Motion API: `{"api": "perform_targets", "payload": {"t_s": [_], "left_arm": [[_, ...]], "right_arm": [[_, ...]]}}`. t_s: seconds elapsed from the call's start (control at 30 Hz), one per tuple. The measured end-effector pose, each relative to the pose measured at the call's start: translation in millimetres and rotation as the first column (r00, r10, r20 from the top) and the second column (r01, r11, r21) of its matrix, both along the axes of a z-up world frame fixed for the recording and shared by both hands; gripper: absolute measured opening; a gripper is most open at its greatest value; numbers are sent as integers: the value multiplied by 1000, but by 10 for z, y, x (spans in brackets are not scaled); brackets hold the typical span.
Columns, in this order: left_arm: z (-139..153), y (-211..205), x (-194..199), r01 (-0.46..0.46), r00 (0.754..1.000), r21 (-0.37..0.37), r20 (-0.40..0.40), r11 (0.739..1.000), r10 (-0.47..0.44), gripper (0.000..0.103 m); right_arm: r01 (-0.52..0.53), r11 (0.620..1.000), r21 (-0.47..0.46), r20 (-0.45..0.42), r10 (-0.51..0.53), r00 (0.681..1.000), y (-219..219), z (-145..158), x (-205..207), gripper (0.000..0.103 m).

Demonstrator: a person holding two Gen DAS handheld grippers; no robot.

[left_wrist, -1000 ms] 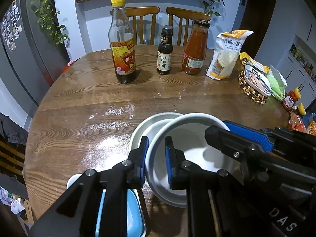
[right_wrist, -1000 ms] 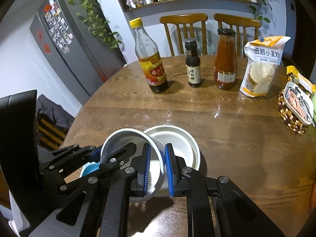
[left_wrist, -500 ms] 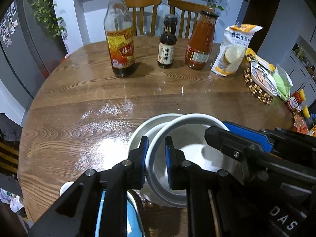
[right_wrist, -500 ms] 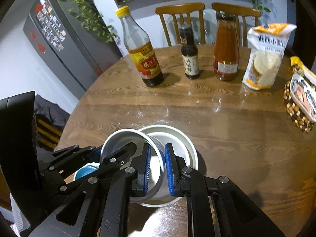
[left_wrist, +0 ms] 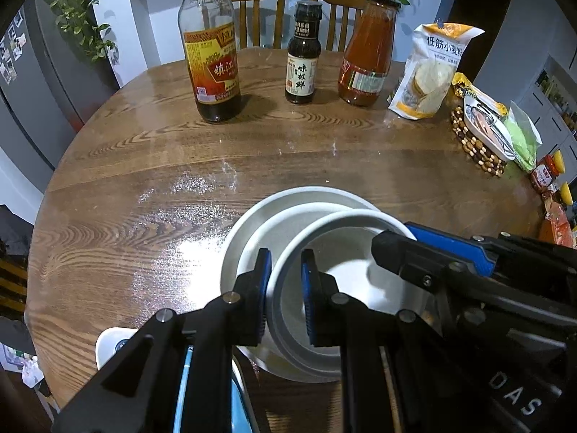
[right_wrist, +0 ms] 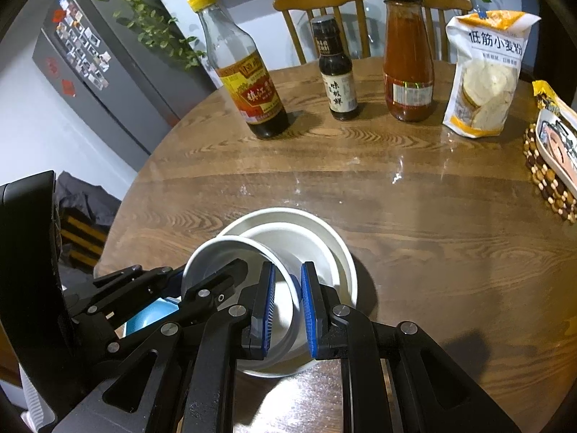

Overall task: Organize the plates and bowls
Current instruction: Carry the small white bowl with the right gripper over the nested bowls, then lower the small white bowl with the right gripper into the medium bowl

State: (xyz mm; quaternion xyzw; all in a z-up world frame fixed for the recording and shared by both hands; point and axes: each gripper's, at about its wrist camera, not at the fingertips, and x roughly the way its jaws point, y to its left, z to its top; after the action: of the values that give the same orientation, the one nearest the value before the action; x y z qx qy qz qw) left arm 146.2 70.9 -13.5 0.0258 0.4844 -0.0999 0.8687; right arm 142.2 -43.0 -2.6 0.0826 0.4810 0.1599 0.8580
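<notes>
1. We see the left gripper [left_wrist: 285,296] low in the centre of its own view, its blue-padded fingers [left_wrist: 262,294] drawn narrow and clamped on the left rim of a white bowl [left_wrist: 346,281].
2. We see the right gripper [right_wrist: 288,310] low in the centre of its view, its fingers [right_wrist: 310,310] likewise narrow, pinching the opposite rim of that same bowl [right_wrist: 223,256]; each gripper shows in the other's view.
3. The held bowl sits tilted over a second white bowl [left_wrist: 288,227], which rests nested in a wider white dish [left_wrist: 306,195] on the wooden surface [left_wrist: 126,187].
4. At the lower left of both views a blue-and-white dish [right_wrist: 151,315] lies partly hidden behind the fingers.
5. Across the upper part of the frame stand a vinegar bottle [left_wrist: 212,57], a small dark sauce bottle [left_wrist: 302,61] and a red sauce jar [left_wrist: 368,54], well apart from the bowls.
6. Toward the upper right a flour bag [left_wrist: 431,72] stands, with a beaded mat [left_wrist: 476,144] near the surface's right edge.
</notes>
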Motion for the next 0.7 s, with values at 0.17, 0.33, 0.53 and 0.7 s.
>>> {"api": "perform_targets", "payload": {"t_s": [0.17, 0.33, 0.53, 0.7], "left_arm": [[-43, -20, 13, 2, 1000, 3, -11, 1000, -2, 15], [-69, -35, 26, 3, 1000, 6, -17, 1000, -3, 15], [-114, -52, 32, 3, 1000, 10, -30, 1000, -3, 15], [-143, -67, 38, 6, 999, 17, -36, 1000, -6, 15]], "right_arm": [[4, 1000, 1, -12, -4, 1000, -7, -44, 10, 17], [4, 1000, -2, -19, -5, 1000, -9, -70, 25, 17], [6, 1000, -7, -31, -7, 1000, 3, -113, 24, 17], [9, 1000, -7, -39, -9, 999, -7, -143, 34, 17]]}}
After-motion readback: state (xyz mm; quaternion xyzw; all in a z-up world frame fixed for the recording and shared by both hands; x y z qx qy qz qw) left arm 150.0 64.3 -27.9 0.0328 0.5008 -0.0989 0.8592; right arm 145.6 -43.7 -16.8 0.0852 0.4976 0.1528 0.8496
